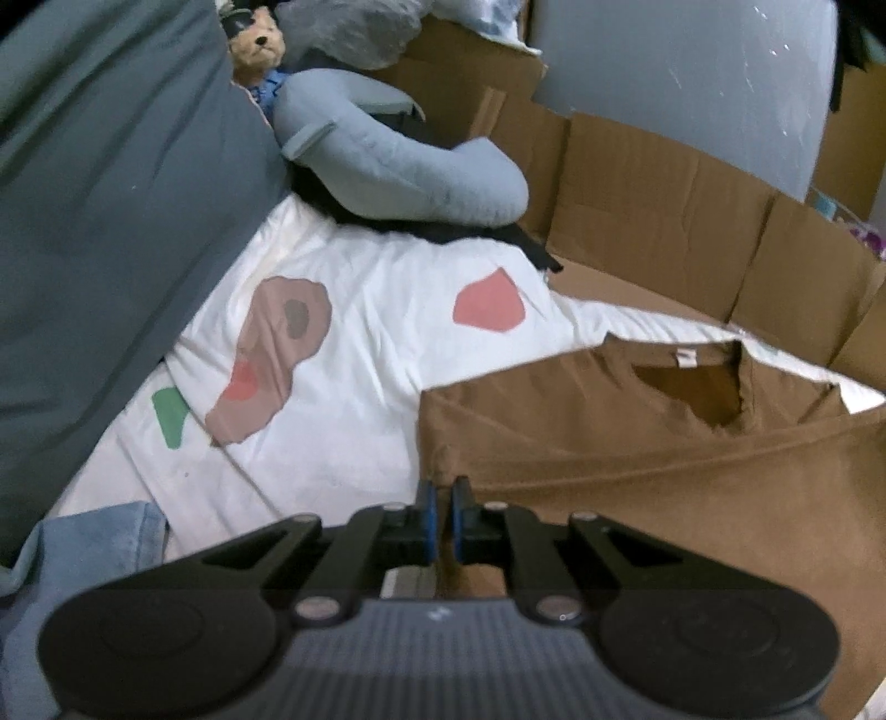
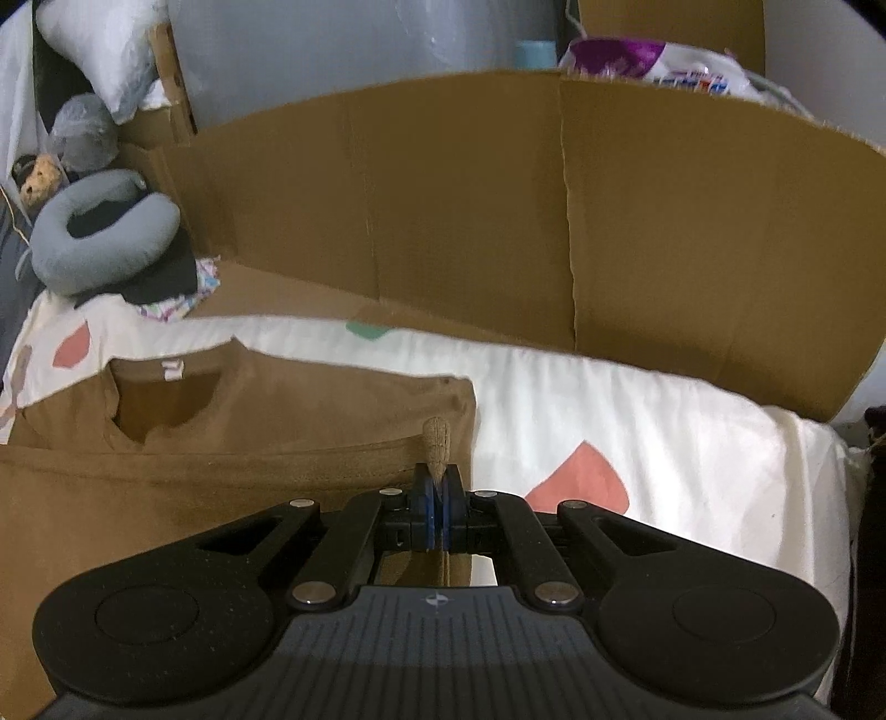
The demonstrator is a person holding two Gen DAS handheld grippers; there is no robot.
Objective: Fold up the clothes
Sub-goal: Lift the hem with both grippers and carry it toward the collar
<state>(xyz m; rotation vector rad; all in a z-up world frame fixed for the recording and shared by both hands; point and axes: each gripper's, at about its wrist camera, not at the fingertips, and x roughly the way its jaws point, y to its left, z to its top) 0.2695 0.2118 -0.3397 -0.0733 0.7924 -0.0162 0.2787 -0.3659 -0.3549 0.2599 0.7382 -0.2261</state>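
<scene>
Your right gripper (image 2: pixel 437 487) is clamped on a pinch of the brown shirt (image 2: pixel 232 443); your left gripper (image 1: pixel 443 498) is nearly closed at the shirt's opposite edge, hold unclear; ahead, sides look folded in; the bottom-to-collar fold remains.

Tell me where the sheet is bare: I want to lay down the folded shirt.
Free: the white sheet right of the brown shirt, up to the cardboard wall. Also the sheet between the shirt and the grey bedding. Crowded: the far corner with the neck pillow, teddy bear and dark clothes.
</scene>
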